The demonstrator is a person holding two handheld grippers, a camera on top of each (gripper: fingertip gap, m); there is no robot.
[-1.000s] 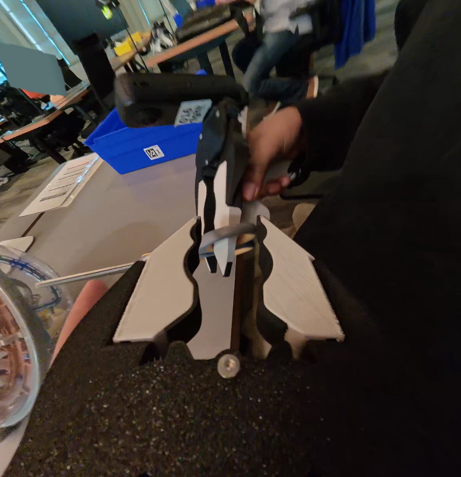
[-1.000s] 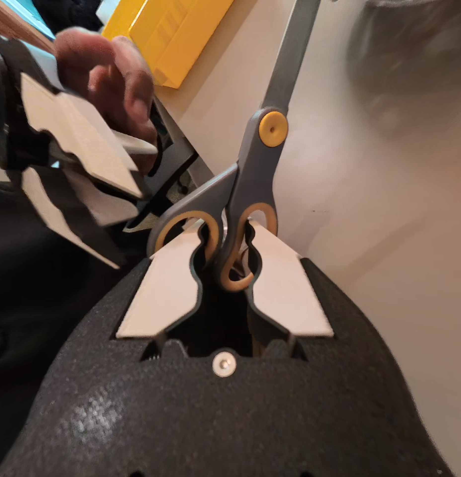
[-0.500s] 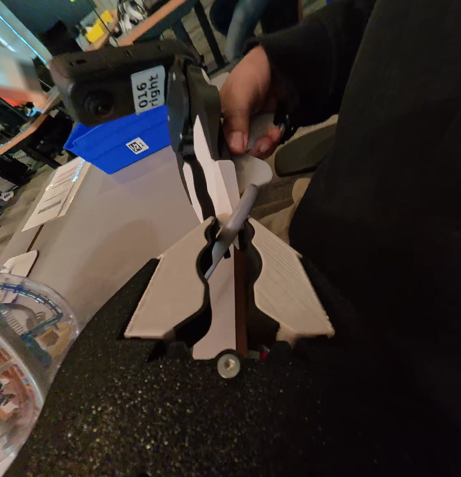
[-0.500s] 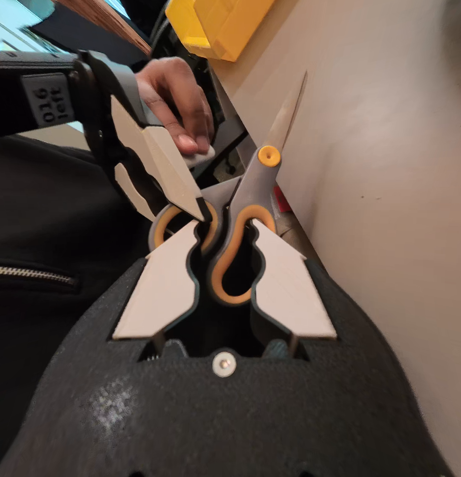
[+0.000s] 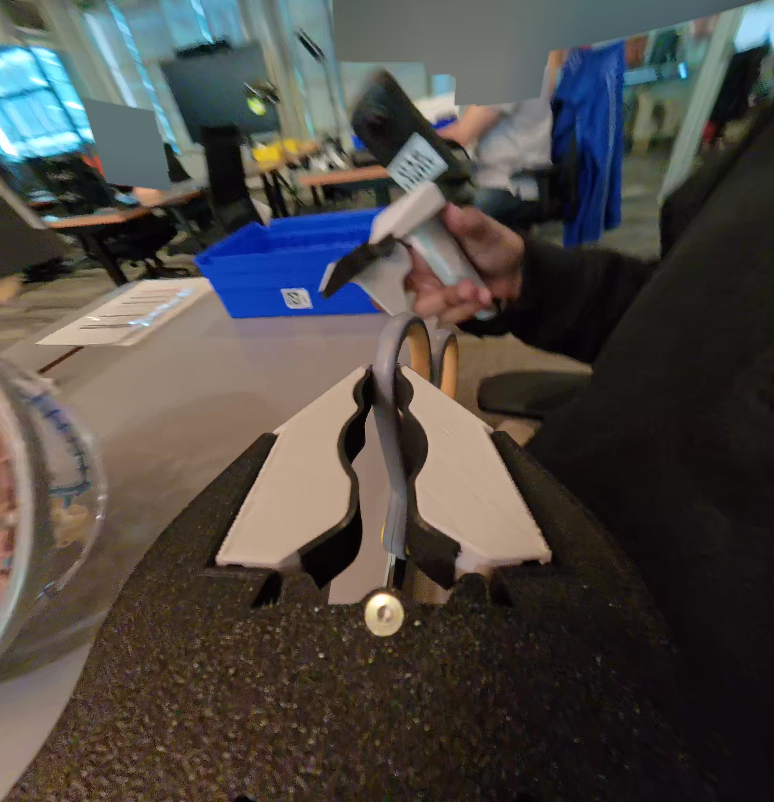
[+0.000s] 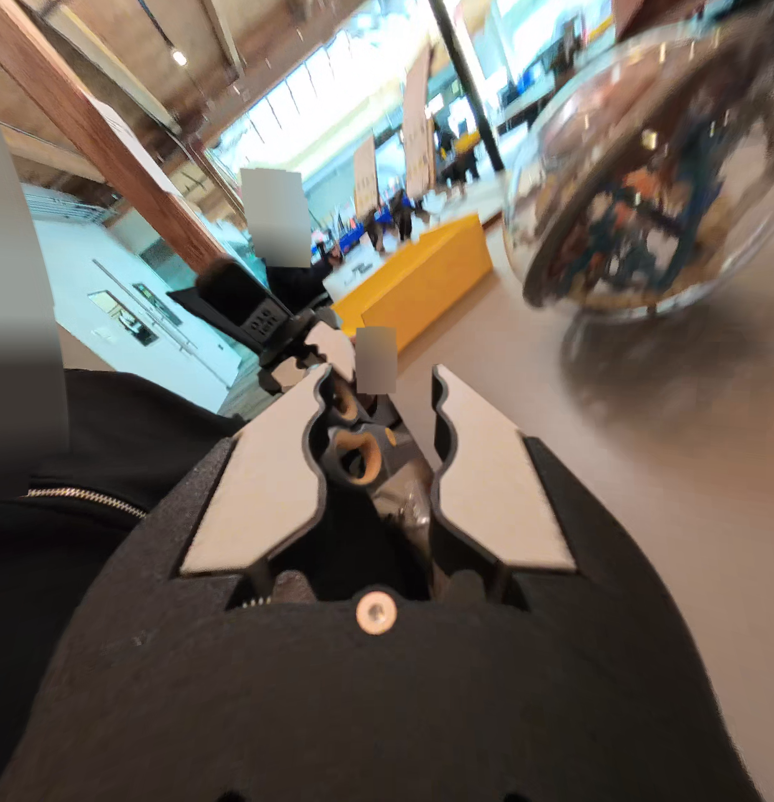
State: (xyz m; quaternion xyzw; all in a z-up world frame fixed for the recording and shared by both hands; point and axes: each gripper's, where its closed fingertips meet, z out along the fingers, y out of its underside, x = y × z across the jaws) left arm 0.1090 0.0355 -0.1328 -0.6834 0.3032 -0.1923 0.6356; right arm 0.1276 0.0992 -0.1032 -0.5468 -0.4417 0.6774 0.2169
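My left gripper [image 5: 385, 373] is shut on the grey handle of a pair of scissors [image 5: 391, 438]. Their orange-lined finger loops stick out past the fingertips; the blades are hidden under the gripper body. My right gripper [image 6: 381, 373] is open and empty, a short way from the scissors' loops [image 6: 359, 455]. The left gripper [image 6: 296, 360] shows just beyond them there. In the left wrist view the right gripper [image 5: 348, 273] is held by a hand [image 5: 467, 269] above and behind the loops, apart from them.
A grey table [image 5: 194, 399] lies below. A clear glass globe [image 6: 637, 173] with coloured parts inside stands close by; it also shows in the left wrist view [image 5: 25, 499]. A blue bin [image 5: 285, 264], a printed sheet [image 5: 125, 312] and a yellow bin [image 6: 420, 286] sit farther back.
The scissors went from the right gripper to the left. The left gripper closed on the handle; the right gripper opened, let go and drew back and up.
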